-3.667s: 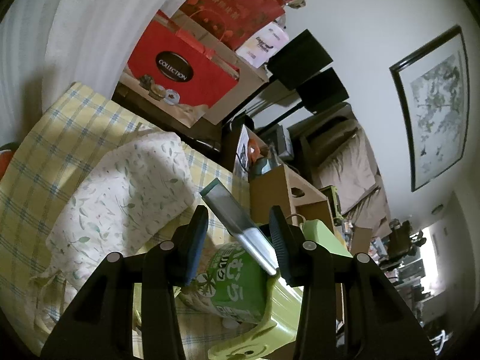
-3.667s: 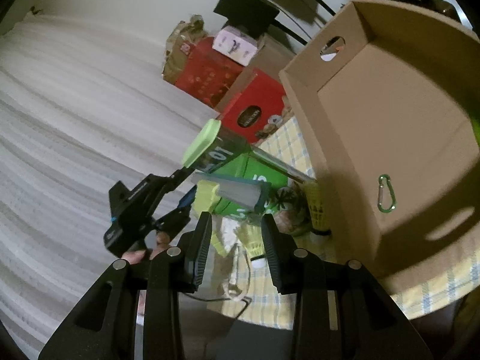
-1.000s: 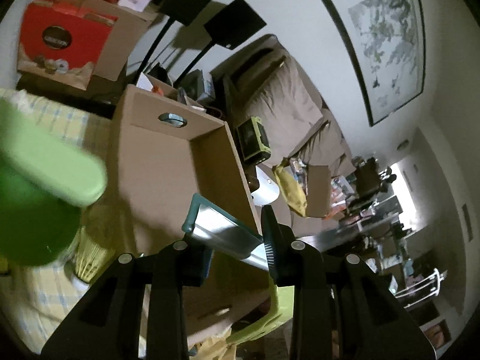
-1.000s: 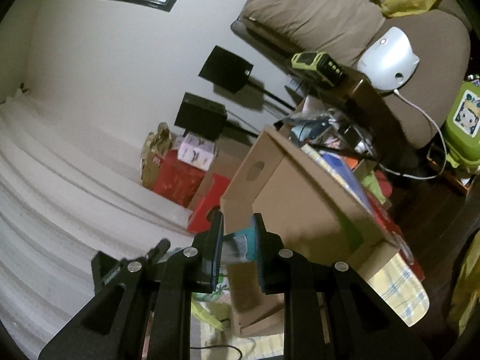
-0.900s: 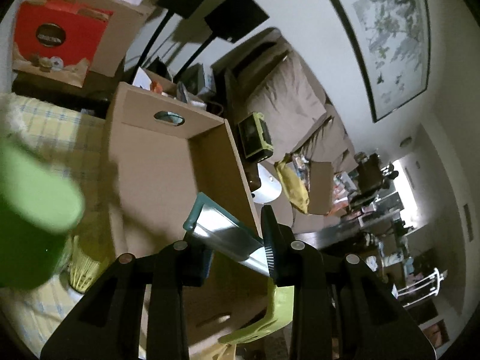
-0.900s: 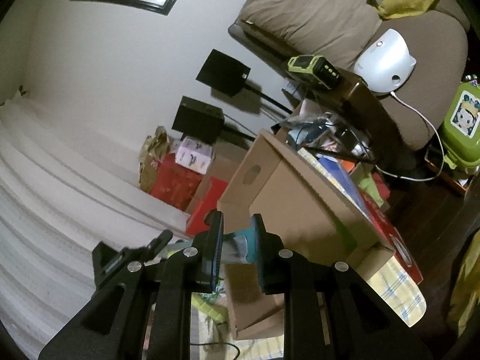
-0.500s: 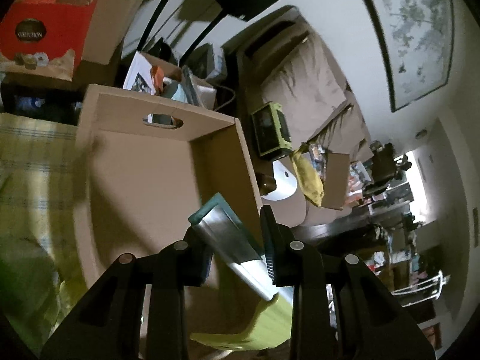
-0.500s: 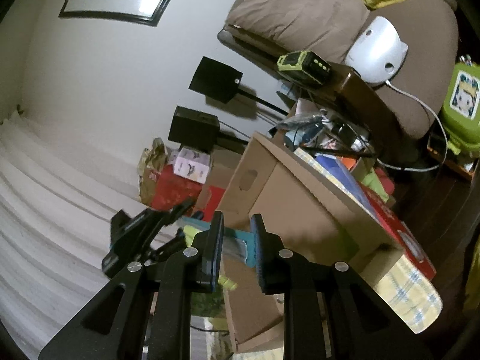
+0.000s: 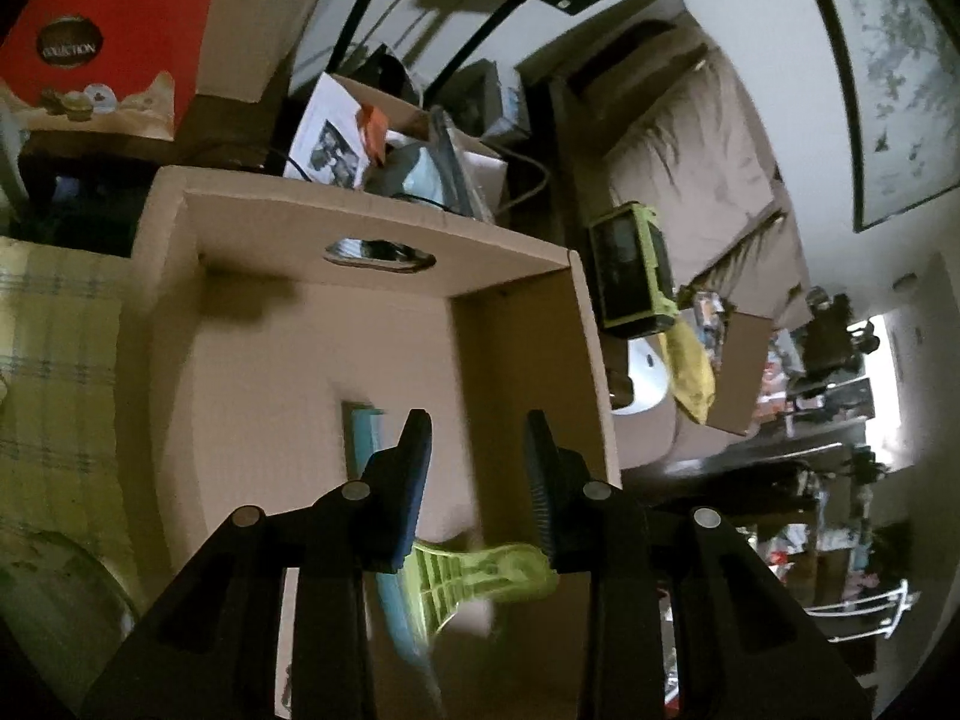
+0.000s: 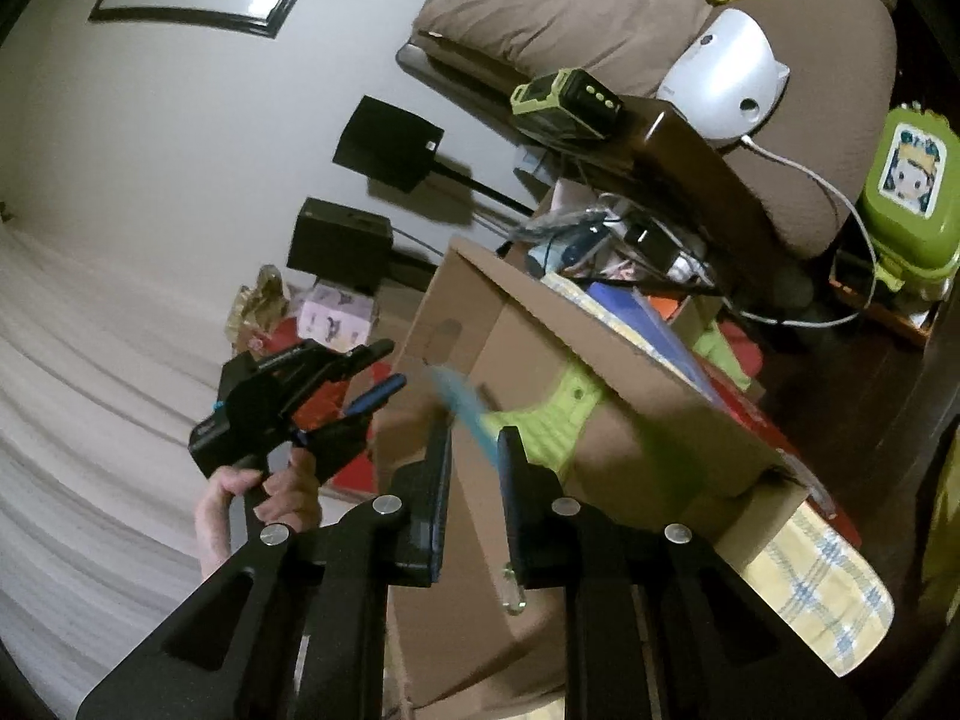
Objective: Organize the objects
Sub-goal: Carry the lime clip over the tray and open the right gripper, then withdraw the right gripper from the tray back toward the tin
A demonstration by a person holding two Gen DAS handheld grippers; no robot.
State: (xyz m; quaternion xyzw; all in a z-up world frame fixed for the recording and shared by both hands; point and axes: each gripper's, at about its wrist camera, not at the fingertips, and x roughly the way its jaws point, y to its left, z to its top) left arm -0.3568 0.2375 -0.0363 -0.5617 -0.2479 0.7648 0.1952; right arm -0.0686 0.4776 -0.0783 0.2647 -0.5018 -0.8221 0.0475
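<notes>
Only right wrist shows the left gripper (image 10: 375, 369) bare.

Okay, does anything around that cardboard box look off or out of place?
Yes: the teal-edged pack inside the cardboard box is smeared with blur and tilted, not resting flat on the box floor. Nothing looks spilled or damaged.

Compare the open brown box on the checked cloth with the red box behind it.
The brown box is plain cardboard, while the red box is printed, with a dark oval label and a picture of sweets. The brown box is open on top, so its inside shows; the red box shows only its printed face. The brown box has an oval hand hole in its far wall; none shows on the red box. Both are straight-sided boxes.
</notes>
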